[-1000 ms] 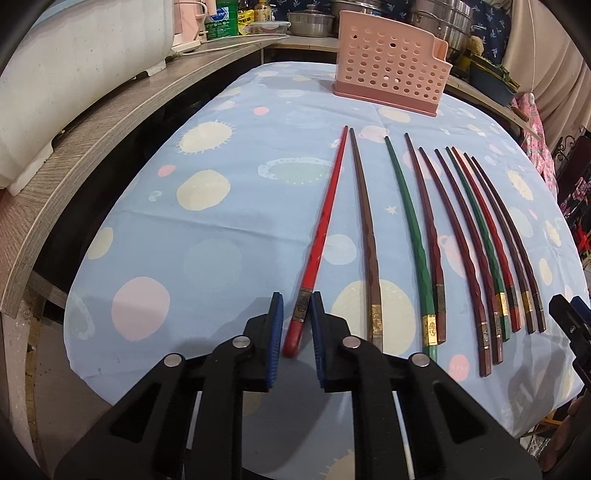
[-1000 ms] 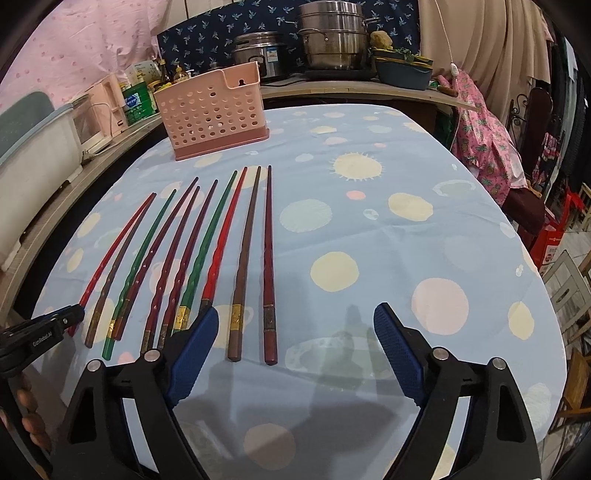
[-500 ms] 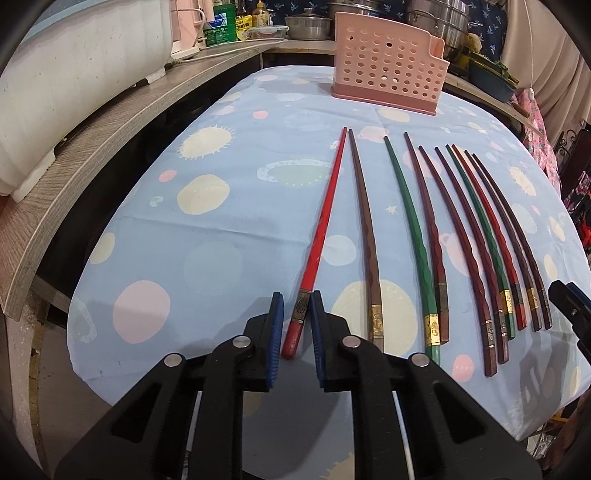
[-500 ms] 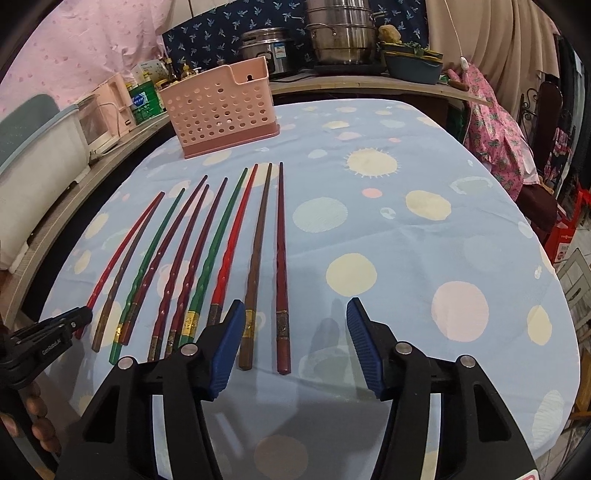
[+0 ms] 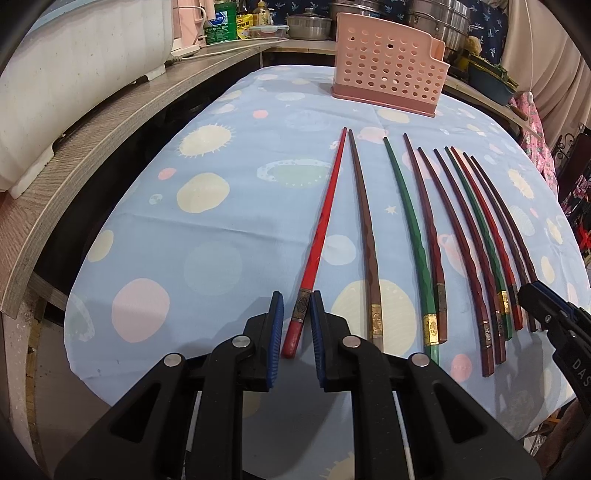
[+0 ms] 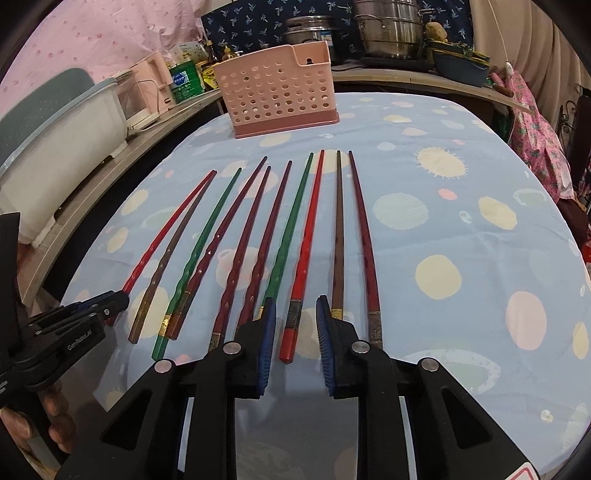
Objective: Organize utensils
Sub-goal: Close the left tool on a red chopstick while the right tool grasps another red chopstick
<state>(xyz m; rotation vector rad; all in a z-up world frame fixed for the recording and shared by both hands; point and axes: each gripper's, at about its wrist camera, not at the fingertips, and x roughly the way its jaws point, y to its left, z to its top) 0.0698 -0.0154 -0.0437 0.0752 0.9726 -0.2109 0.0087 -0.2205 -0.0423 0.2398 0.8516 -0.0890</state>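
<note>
Several red, green, brown and maroon chopsticks lie side by side on the blue spotted tablecloth (image 5: 221, 221). My left gripper (image 5: 297, 314) is shut on the banded handle of the leftmost red chopstick (image 5: 325, 221), which still lies on the cloth. In the right wrist view the left gripper (image 6: 114, 301) covers that stick's near end. My right gripper (image 6: 295, 321) straddles the handle of another red chopstick (image 6: 306, 240), third from the right. Its jaws are closing, with a small gap on each side of the stick. The pink perforated basket (image 5: 388, 74) stands at the far end of the table.
A wooden counter (image 5: 92, 147) curves along the table's left side and carries a white appliance (image 5: 74, 55), bottles and pots. Steel pots (image 6: 388, 29) stand behind the basket (image 6: 277, 99). The table's right half holds only cloth (image 6: 461, 221). A person's fingers (image 6: 55, 417) hold the left gripper's handle.
My right gripper has shifted left from the two rightmost chopsticks to the red one, and its jaws have narrowed from wide apart to close around it. The left gripper has stayed put.
</note>
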